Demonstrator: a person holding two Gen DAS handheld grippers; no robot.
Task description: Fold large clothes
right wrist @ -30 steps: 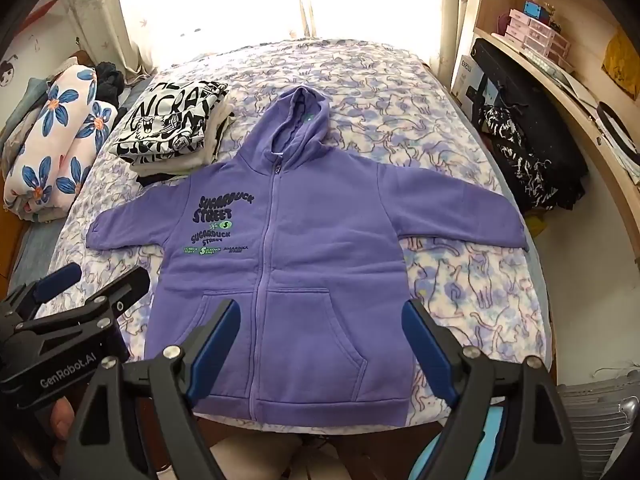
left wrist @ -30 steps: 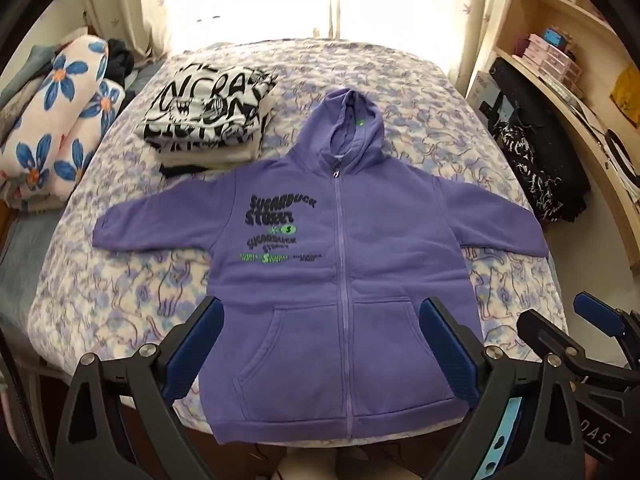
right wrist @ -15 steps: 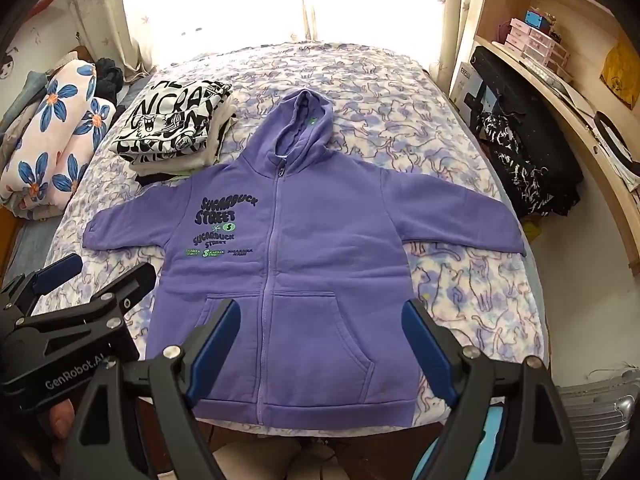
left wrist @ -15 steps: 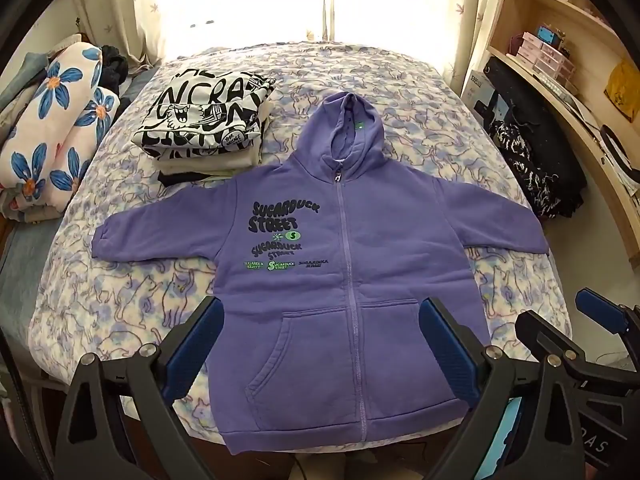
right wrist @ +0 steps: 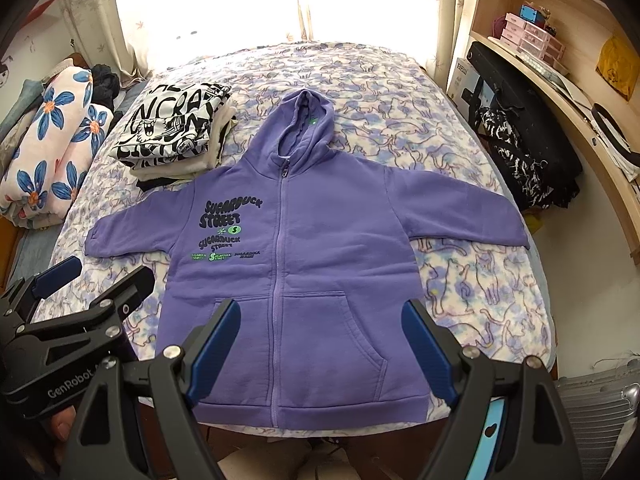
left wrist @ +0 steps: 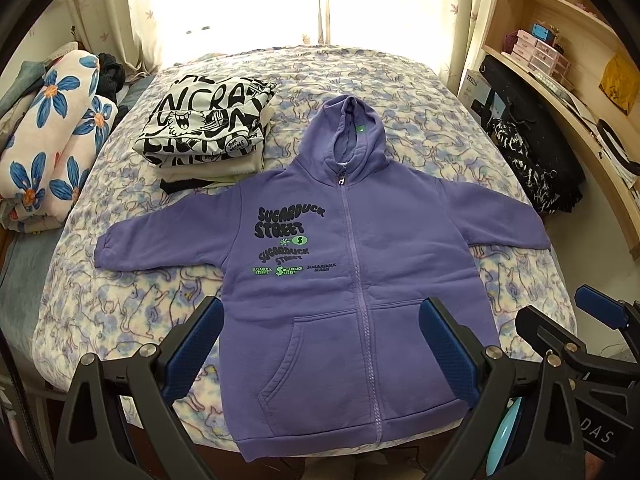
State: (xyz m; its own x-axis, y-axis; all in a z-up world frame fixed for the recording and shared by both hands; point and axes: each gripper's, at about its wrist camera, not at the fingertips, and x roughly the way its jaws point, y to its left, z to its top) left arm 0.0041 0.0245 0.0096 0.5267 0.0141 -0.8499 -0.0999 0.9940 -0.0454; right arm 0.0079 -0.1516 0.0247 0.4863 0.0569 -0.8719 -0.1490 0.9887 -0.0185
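A purple zip hoodie point(left wrist: 352, 264) lies flat and face up on the bed, sleeves spread to both sides, hood pointing to the window; it also shows in the right wrist view point(right wrist: 296, 264). My left gripper point(left wrist: 320, 348) is open and empty, held above the hoodie's hem and pockets. My right gripper point(right wrist: 320, 344) is open and empty too, above the same hem area. The right gripper shows at the right edge of the left wrist view point(left wrist: 576, 328), and the left gripper shows at the left edge of the right wrist view point(right wrist: 92, 284).
A stack of folded clothes point(left wrist: 208, 132) with a black-and-white print on top sits at the bed's back left. A flowered quilt roll point(left wrist: 48, 136) lies left of the bed. Black bags point(left wrist: 528, 148) and a wooden shelf point(left wrist: 568, 64) stand to the right. The bed point(left wrist: 420, 92) has a patterned cover.
Both grippers have drawn back and up a little, so the hoodie sits lower and more fully in view. The hoodie itself has not moved. Both grippers stay open.
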